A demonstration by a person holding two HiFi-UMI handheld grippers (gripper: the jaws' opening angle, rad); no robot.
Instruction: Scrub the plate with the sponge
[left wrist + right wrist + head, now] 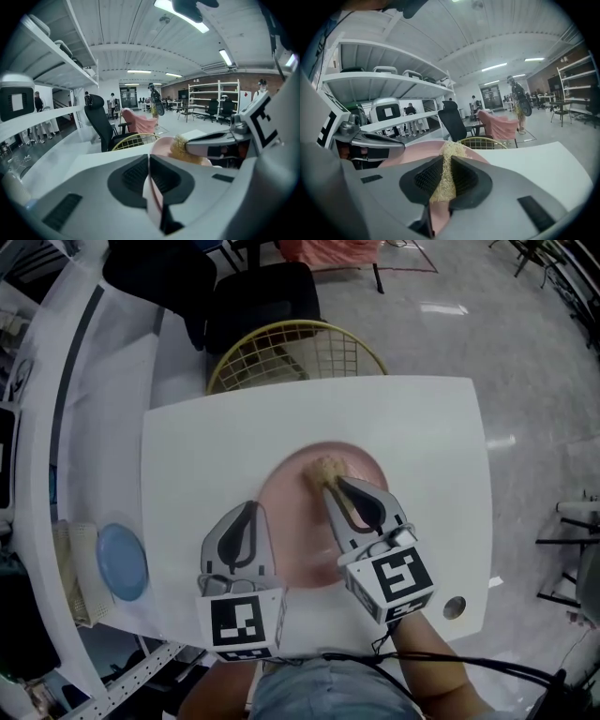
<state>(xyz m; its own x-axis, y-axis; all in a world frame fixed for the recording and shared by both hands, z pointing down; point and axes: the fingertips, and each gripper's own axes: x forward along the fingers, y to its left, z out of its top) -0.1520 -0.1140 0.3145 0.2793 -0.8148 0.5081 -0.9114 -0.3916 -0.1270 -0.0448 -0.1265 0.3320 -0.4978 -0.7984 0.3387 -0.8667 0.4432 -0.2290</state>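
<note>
Two grippers of mine fill the lower middle of the head view, each with one marker cube. One white table spans the centre. Beyond it, at the upper middle, stand one black chair and one yellow wire chair. One pink plate sits at the table's centre. My left gripper has its jaws closed on the plate's lower-left rim; the pink edge runs between them in the left gripper view. One blue dish lies off the table at the lower left. My right gripper is clamped on one straw-coloured sponge, which lies over the plate's upper part. One small round fitting marks the table's lower right.
</note>
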